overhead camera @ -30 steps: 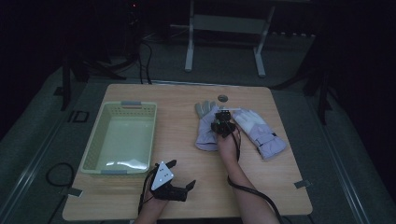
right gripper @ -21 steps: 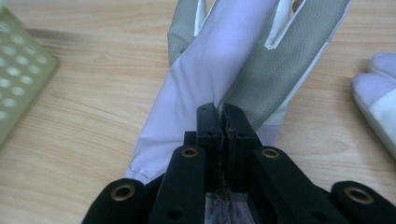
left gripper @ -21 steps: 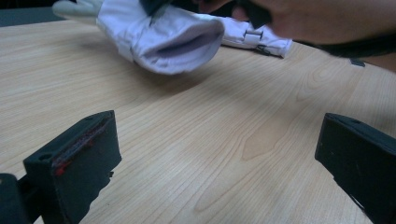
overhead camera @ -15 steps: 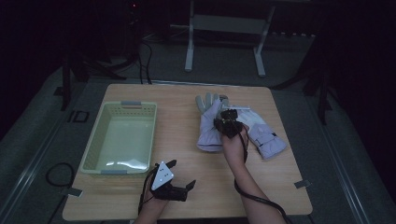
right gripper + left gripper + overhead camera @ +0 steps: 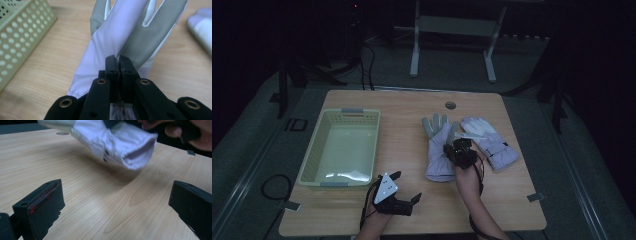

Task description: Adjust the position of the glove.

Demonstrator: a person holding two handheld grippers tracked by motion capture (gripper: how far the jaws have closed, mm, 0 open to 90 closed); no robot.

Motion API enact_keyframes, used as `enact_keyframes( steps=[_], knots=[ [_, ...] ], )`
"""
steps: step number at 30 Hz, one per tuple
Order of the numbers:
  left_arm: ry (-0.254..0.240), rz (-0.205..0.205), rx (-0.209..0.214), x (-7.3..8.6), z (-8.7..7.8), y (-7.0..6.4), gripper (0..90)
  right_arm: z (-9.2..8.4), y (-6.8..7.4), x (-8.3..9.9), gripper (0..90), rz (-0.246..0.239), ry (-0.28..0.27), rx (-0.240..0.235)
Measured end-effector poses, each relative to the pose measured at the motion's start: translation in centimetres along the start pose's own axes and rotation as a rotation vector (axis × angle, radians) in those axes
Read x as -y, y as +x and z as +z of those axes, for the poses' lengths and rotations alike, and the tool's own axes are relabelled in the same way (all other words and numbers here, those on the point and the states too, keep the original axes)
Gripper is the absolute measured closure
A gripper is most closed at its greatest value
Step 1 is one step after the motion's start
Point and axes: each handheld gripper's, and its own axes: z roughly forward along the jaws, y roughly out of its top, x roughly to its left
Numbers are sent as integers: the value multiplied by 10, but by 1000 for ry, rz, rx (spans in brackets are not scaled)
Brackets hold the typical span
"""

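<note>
Right now the table (image 5: 412,107) holds, biggest first, a pale green basket (image 5: 314,160) on the left, standing empty, then two lilac-and-grey gloves to the right of it. The left glove (image 5: 439,150) lies with its fingers pointing far and its cuff near; the right glove (image 5: 492,142) lies just beside it, angled off to the right. A small round hole (image 5: 450,105) sits in the tabletop beyond them.

The right gripper (image 5: 460,151) is over the left glove, jaws pinched tight on a fold of its fabric; in the right gripper view that fold (image 5: 120,51) rises straight out of the closed pads. From the left gripper view the cuff (image 5: 140,151) looks lifted clear of the wood, so I judge the glove is being picked up, likely bound for the basket.

The left gripper (image 5: 404,189) rests at the near edge, just near of the basket, jaws spread wide with nothing between them.

To do this well, I'd keep the pinch firm, since thin cloth slips easily. Lift until the fingers hang free of the table before swinging left, so they don't drag the other glove along. Clear the basket's near-right rim, get well over the middle, then let go low.
</note>
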Motion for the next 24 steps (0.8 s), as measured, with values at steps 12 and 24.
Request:
enact_keyframes(
  steps=[12, 24],
  knots=[
    [0, 0, 5, 0, 0, 0, 1, 31, -6, 28, 860, 20, 83, 1],
    [2, -2, 2, 0, 0, 0, 1, 24, -8, 30, 737, 6, 47, -3]
  ],
)
